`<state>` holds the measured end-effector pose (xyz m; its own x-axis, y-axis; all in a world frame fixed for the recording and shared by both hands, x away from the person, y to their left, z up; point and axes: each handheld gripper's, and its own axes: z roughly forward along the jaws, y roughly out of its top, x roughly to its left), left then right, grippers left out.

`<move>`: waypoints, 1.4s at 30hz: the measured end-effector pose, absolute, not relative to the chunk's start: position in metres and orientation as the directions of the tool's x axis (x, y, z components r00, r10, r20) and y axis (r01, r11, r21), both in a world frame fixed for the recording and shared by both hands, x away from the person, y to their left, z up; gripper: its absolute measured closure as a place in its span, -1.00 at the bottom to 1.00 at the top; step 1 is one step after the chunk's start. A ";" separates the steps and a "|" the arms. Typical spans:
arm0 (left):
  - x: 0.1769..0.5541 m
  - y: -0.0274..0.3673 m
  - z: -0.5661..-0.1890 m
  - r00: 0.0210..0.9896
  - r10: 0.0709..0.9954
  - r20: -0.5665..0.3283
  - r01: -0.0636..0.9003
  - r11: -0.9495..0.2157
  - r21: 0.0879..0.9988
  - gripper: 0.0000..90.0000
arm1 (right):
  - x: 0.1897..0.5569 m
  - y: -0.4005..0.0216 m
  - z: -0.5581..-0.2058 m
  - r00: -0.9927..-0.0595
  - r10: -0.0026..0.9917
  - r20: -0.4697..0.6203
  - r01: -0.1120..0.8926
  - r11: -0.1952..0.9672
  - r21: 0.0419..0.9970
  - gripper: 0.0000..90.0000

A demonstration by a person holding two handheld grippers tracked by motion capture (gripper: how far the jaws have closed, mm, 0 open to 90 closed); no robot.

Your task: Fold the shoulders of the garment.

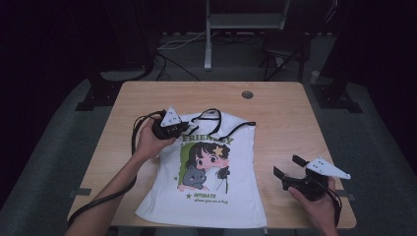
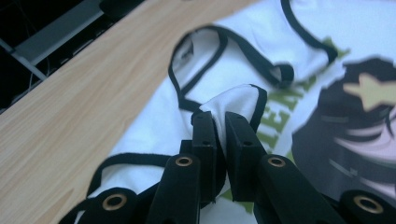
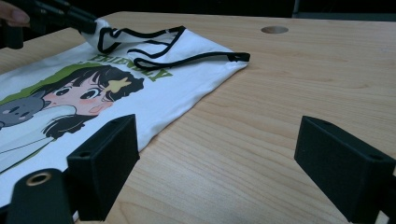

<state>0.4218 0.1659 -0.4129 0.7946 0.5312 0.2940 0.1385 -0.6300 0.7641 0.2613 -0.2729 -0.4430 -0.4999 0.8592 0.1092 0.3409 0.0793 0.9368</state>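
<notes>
One white top (image 1: 209,169): green print reads "FRIENDLY", "INTIMATE".

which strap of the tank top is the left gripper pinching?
The strap on the left in the high view, bunched between the left gripper jaws. The other strap lies flat on the table, untouched.

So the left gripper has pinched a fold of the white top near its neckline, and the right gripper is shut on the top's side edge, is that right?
Not quite. The left gripper does pinch a fold of the white top near the neckline, but the right gripper is open, with bare table between its jaws and the top's edge just beside one. The right gripper view shows it.
</notes>
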 end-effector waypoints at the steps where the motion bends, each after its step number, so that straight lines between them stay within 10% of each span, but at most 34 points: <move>1: 0.421 0.166 -0.415 0.798 0.525 0.298 0.137 -0.638 0.758 0.86 | 0.261 -0.273 -0.443 -0.500 0.859 0.108 0.341 0.081 0.937 -0.71; 27: 0.399 0.170 -0.439 0.837 0.472 0.277 0.141 -0.675 0.724 0.63 | 0.261 -0.271 -0.443 -0.504 0.857 0.108 0.349 0.087 0.933 -0.71; 42: 0.359 0.194 -0.423 0.809 0.545 0.219 0.201 -0.609 0.768 -0.30 | 0.273 -0.257 -0.439 -0.536 0.842 0.069 0.364 0.156 0.918 -0.71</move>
<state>0.3594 0.1941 -0.4225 0.8095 0.5447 0.2194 0.2015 -0.6085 0.7675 0.2732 -0.2572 -0.4391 -0.5357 0.8416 0.0693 0.3638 0.1559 0.9183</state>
